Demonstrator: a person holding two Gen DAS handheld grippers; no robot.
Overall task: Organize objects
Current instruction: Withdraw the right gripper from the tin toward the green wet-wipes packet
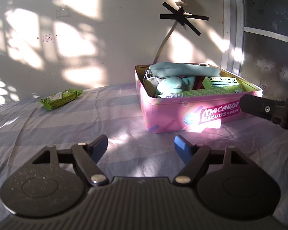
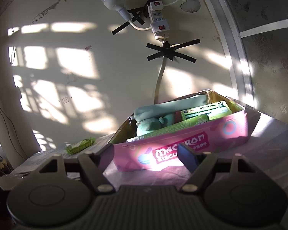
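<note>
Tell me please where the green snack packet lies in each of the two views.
Left wrist view: the green snack packet lies at middle left on the striped sheet, far left of the pink tin.
Right wrist view: small, lower left, beside the tin's left corner.
Shared landmark: the black tape cross on the wall.

So the count: one pink macaron biscuit tin on the bed, with two green boxes inside plus one teal plush and one teal pouch. One green wipes packet sits apart. Two sets of tongs.
</note>
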